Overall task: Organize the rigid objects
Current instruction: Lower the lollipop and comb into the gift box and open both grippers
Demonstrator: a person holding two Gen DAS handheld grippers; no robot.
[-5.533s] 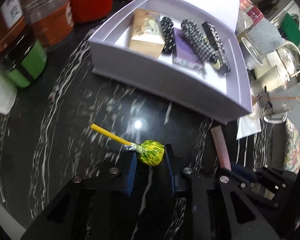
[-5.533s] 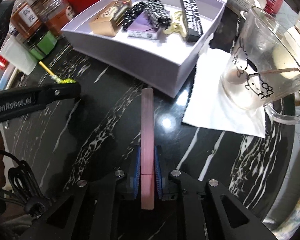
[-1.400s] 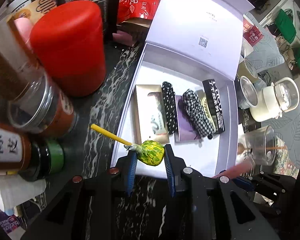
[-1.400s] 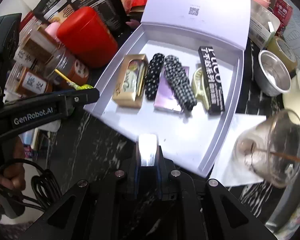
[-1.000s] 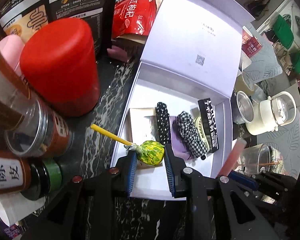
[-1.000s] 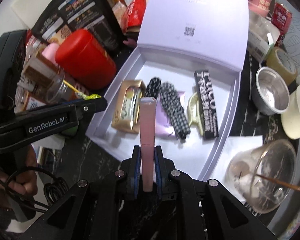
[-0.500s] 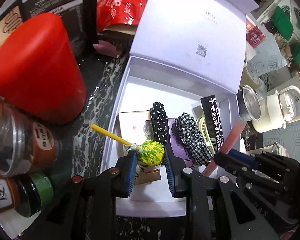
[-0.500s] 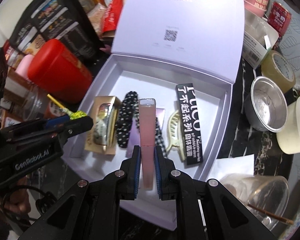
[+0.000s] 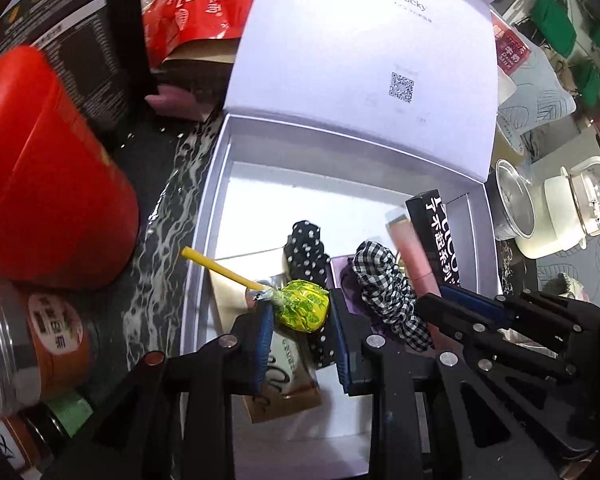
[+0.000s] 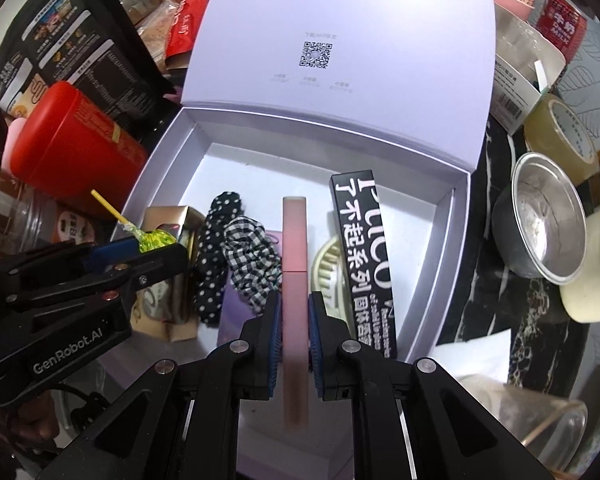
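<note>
Your right gripper (image 10: 292,322) is pinching the pink tube (image 10: 294,248) between its blue pads, the tube pointing forward over the open white box (image 10: 440,264), above the gap between the checked scrunchie (image 10: 252,256) and the black carton (image 10: 364,240). Your left gripper (image 9: 300,344) clamps the wrapped head of the green lollipop (image 9: 300,306), its yellow stick angled up to the left across the box's left wall, over the gold packet (image 9: 288,384) and the dotted scrunchie (image 9: 306,248). A red canister (image 9: 40,184) stands just left of the box.
</note>
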